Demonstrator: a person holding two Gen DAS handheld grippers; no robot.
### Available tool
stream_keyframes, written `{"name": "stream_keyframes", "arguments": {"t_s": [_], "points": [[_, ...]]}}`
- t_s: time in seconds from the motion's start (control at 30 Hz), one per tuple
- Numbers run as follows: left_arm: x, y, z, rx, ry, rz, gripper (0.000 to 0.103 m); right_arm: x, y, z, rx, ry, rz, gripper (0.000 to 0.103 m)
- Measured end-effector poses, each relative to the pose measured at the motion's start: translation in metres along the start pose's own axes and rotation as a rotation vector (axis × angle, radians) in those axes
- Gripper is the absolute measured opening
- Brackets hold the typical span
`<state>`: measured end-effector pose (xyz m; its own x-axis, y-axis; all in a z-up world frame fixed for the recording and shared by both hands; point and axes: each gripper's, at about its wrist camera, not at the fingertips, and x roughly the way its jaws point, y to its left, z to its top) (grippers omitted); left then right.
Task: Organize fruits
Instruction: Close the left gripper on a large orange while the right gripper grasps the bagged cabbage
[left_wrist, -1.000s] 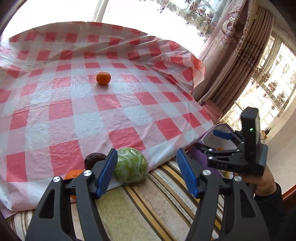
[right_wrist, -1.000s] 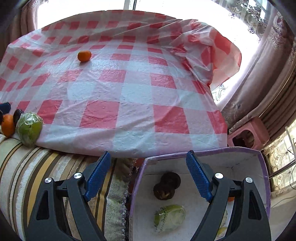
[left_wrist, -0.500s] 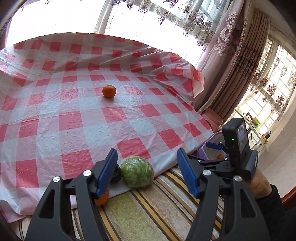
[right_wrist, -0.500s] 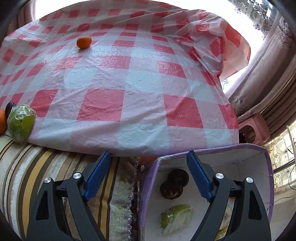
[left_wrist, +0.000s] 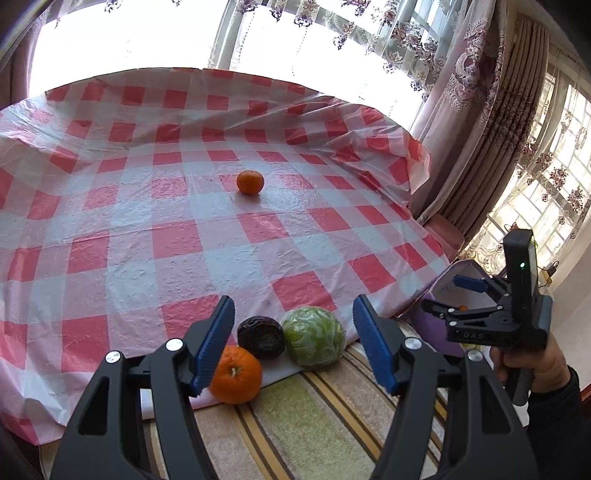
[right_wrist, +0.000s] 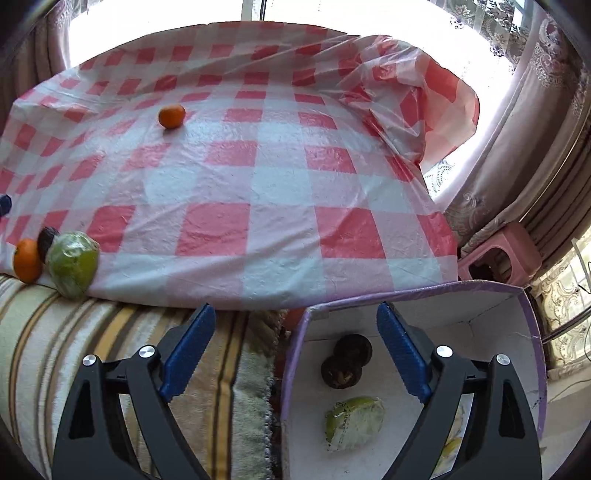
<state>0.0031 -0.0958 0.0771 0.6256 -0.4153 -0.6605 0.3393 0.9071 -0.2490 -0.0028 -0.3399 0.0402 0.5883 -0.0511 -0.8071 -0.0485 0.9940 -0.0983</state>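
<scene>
My left gripper (left_wrist: 293, 345) is open and empty, just short of three fruits at the cloth's near edge: an orange (left_wrist: 236, 374), a dark wrinkled fruit (left_wrist: 260, 336) and a green wrapped fruit (left_wrist: 314, 336). They also show at the left in the right wrist view: the orange (right_wrist: 26, 260) and the green fruit (right_wrist: 73, 264). A second orange (left_wrist: 250, 182) (right_wrist: 171, 116) lies far out on the cloth. My right gripper (right_wrist: 295, 350) (left_wrist: 467, 286) is open and empty above the purple-rimmed box (right_wrist: 413, 291), which holds two dark fruits (right_wrist: 345, 360) and a green wrapped fruit (right_wrist: 354, 422).
A red-and-white checked plastic cloth (left_wrist: 184, 240) covers the surface. A striped rug or cushion (left_wrist: 314, 424) lies at the near side. A pink stool (right_wrist: 498, 254) and curtains (left_wrist: 480, 129) stand to the right by the windows.
My left gripper has drawn back and shifted left, so the orange and the dark fruit now show between its fingers. The right gripper has barely moved above the box.
</scene>
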Motion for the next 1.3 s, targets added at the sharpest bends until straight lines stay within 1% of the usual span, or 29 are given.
{"name": "stream_keyframes", "arguments": {"t_s": [0.07,0.23,0.3,0.37,0.47,0.6,0.63,0.67,0.7,0.73,0.87,1.2,1.27,1.3], "points": [[0.001,0.006,-0.007,-0.004,0.028,0.024,0.066,-0.006,0.012,0.003,-0.012,-0.014,0.040,0.086],[0.004,0.023,-0.020,-0.045,0.084,0.025,0.066,-0.014,0.054,0.006,-0.074,-0.017,0.175,0.086],[0.008,0.023,-0.022,-0.029,0.123,0.039,0.066,-0.014,0.072,0.006,-0.101,-0.012,0.216,0.086],[0.013,0.022,-0.025,-0.020,0.150,0.061,0.066,-0.014,0.086,0.006,-0.118,-0.006,0.250,0.086],[0.021,0.027,-0.028,-0.046,0.189,0.075,0.066,-0.013,0.105,0.008,-0.149,-0.004,0.277,0.086],[0.034,0.033,-0.031,-0.062,0.235,0.061,0.066,-0.008,0.124,0.010,-0.170,0.010,0.299,0.086],[0.037,0.034,-0.032,-0.061,0.248,0.056,0.059,-0.006,0.128,0.010,-0.174,0.013,0.301,0.086],[0.039,0.034,-0.032,-0.057,0.249,0.058,0.056,-0.003,0.131,0.011,-0.175,0.017,0.304,0.086],[0.040,0.034,-0.032,-0.050,0.252,0.054,0.047,-0.001,0.133,0.011,-0.176,0.022,0.304,0.086],[0.041,0.034,-0.031,-0.041,0.252,0.059,0.045,0.001,0.135,0.012,-0.176,0.028,0.305,0.086],[0.039,0.035,-0.033,-0.045,0.241,0.048,0.045,0.006,0.141,0.017,-0.171,0.033,0.307,0.086],[0.030,0.052,-0.033,-0.117,0.201,0.072,0.044,0.018,0.156,0.028,-0.155,0.043,0.295,0.086],[0.027,0.055,-0.034,-0.130,0.188,0.077,0.044,0.022,0.156,0.027,-0.151,0.055,0.286,0.083],[0.026,0.056,-0.034,-0.135,0.183,0.081,0.044,0.024,0.156,0.026,-0.148,0.063,0.285,0.077]]}}
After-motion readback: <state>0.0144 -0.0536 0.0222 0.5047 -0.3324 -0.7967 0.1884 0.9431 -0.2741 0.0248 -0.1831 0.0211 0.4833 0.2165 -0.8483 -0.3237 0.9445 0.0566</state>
